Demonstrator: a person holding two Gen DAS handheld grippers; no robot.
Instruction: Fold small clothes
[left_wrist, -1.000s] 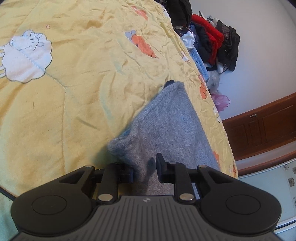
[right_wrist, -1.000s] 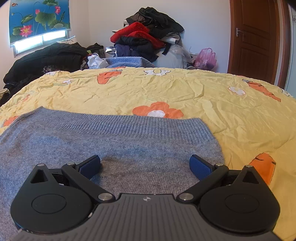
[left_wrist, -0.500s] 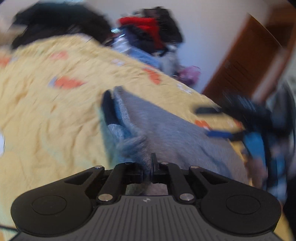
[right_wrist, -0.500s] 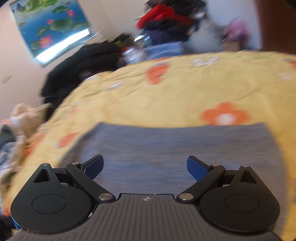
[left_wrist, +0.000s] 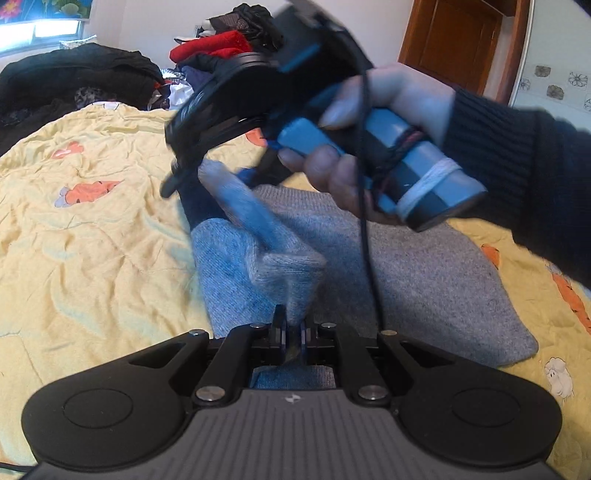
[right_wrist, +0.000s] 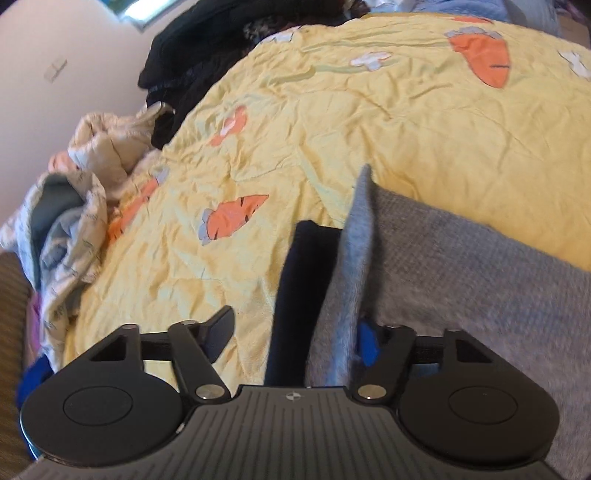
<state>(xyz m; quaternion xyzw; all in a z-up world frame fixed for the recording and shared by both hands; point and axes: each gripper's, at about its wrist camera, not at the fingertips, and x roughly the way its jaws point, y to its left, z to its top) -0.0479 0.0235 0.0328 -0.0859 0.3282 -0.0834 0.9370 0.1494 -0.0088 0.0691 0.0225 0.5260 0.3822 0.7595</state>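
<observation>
Grey sweater (left_wrist: 424, 266) on the yellow quilt (left_wrist: 92, 240), one edge lifted.

Our left gripper (left_wrist: 291, 334) pinches a raised fold; our right gripper (right_wrist: 295, 332) (fingers spread) straddles the upturned edge, which runs away across the quilt.

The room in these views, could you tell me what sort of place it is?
Most likely a bedroom at home: a bed under a yellow carrot-print quilt, clothes piled along the far wall, and a wooden door.
</observation>
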